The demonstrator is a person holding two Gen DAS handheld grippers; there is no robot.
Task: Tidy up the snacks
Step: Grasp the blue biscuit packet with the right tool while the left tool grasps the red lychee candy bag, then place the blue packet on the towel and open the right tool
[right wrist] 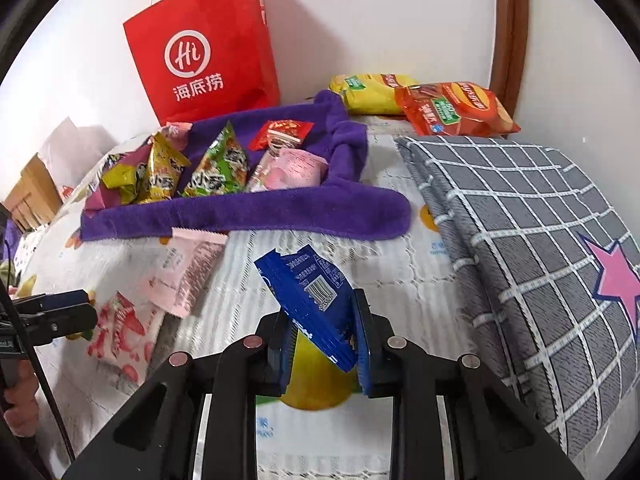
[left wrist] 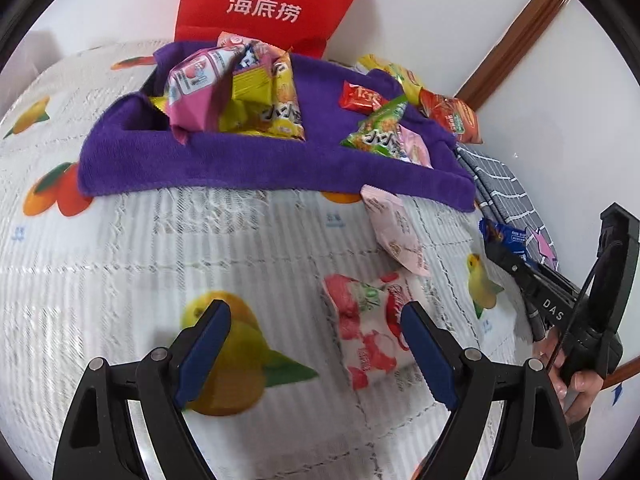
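Snacks lie scattered over a bed with a fruit-print cover. One blue packet stands clamped between the pads of the right gripper at the lower middle of the right wrist view, its barcode facing the camera, lifted clear of the cover. In the left wrist view the left gripper hangs with its jaws wide apart and nothing between them; a red-and-white strawberry packet lies on the cover just by its right finger. A pale pink packet lies just above that one, its top corner at the edge of a purple towel. On the towel, in the upper middle of both views, sit a heap of yellow and pink packets to the left and a green packet and a small red packet to the right. Behind the towel a red paper bag stands against the wall. At the upper right lie a yellow chip bag and an orange chip bag, beside a grey checked pillow.
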